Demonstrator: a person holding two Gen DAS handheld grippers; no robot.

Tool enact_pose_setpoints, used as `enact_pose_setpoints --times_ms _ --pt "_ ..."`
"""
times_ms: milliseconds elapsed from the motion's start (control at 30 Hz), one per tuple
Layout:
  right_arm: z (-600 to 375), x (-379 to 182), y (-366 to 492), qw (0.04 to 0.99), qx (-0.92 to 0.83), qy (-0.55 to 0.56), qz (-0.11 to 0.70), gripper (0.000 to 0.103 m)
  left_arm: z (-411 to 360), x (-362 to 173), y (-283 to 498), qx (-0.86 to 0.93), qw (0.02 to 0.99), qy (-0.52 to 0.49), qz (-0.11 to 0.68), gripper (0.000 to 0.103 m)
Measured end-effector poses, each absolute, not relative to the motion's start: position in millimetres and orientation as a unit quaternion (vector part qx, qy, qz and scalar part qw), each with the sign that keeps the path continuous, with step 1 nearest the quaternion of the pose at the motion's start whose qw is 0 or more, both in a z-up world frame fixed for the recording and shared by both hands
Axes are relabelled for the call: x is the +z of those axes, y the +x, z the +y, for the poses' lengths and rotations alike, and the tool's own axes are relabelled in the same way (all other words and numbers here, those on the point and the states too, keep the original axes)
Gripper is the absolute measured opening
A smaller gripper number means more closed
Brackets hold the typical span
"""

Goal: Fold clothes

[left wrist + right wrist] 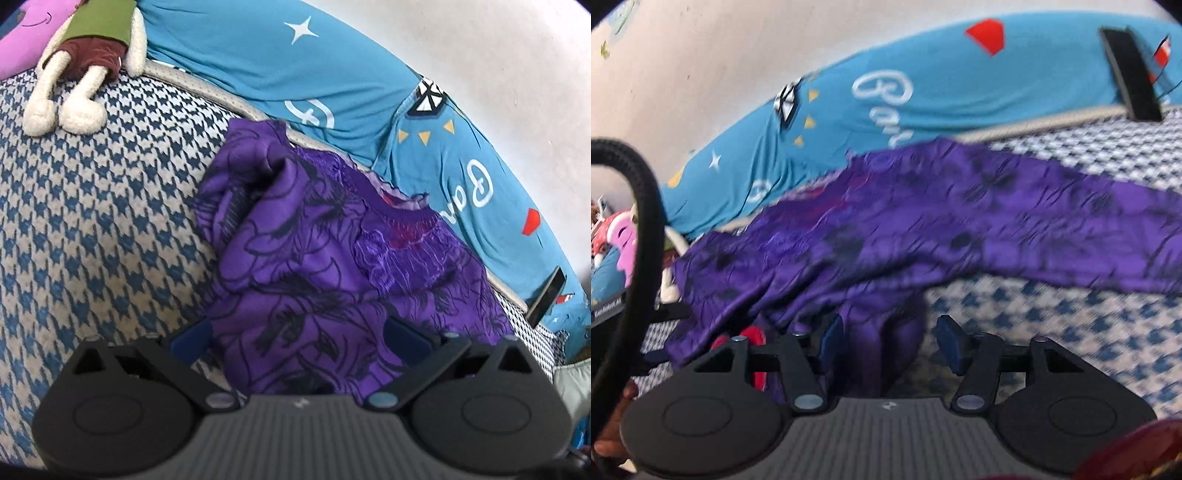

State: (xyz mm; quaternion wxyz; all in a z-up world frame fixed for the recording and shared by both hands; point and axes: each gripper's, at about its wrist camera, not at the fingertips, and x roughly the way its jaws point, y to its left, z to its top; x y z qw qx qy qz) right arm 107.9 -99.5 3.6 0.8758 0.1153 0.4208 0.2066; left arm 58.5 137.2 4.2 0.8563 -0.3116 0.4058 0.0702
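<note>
A purple garment (314, 258) with a dark flower print lies crumpled on the blue-and-white houndstooth bed cover (92, 221). Its lace neckline, with a bit of red inside, faces the far edge. My left gripper (299, 339) is open wide, and the near part of the garment lies between and over its blue fingers (192, 339). In the blurred right wrist view the garment (923, 221) stretches across the bed. My right gripper (890, 343) is open around a hanging purple fold, which sits closer to its left finger (831, 341). The bed cover (1071, 332) shows beside the right finger.
A long blue cushion (277, 62) with white stars and lettering runs along the wall behind the bed. A cream plush toy (74, 81) lies at the far left. A black flat object (546, 295) leans against the cushion (960, 92). A black cable (646, 221) loops at the left.
</note>
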Motion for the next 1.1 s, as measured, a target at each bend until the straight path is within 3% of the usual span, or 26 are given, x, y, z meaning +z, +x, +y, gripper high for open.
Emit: enact_pose_setpoints --times_ms 233,300,367,467,533,600,800,967,1100 --pt "-81.7 -19.9 110.3 0.862 0.209 0.114 0.447 0.057 129.4 2.6 57.3 0.052 0.853 -0.309 0.417 0.103" --pt "-80.4 -24.3 112.0 0.862 0.208 0.123 0.447 0.052 123.5 0.7 57.1 0.045 0.853 -0.304 0.421 0.103" --pt "-78.0 -24.2 111.4 0.863 0.213 0.124 0.440 0.027 117.6 -1.3 56.9 0.038 0.853 -0.299 0.426 0.103" --pt "-74.4 -23.9 110.4 0.866 0.220 0.125 0.431 0.010 105.6 -2.7 57.8 0.029 0.861 -0.275 0.427 0.103" --pt "-72.9 -15.5 104.9 0.879 0.220 0.108 0.409 0.009 100.8 -1.8 56.3 0.035 0.870 -0.260 0.417 0.100" --pt "-76.4 -3.0 99.7 0.894 0.217 0.103 0.379 0.008 99.8 -1.3 55.1 0.044 0.874 -0.256 0.411 0.084" --pt "-94.7 43.2 86.8 0.933 0.199 0.100 0.282 0.008 105.2 5.9 52.1 0.088 0.891 -0.232 0.381 0.059" --pt "-107.7 68.7 80.4 0.961 0.156 0.073 0.218 0.007 106.6 15.7 53.1 0.127 0.907 -0.189 0.355 0.059" --pt "-106.7 50.0 98.0 0.952 0.120 0.058 0.277 0.008 107.6 11.1 58.2 0.116 0.898 -0.204 0.372 0.063"
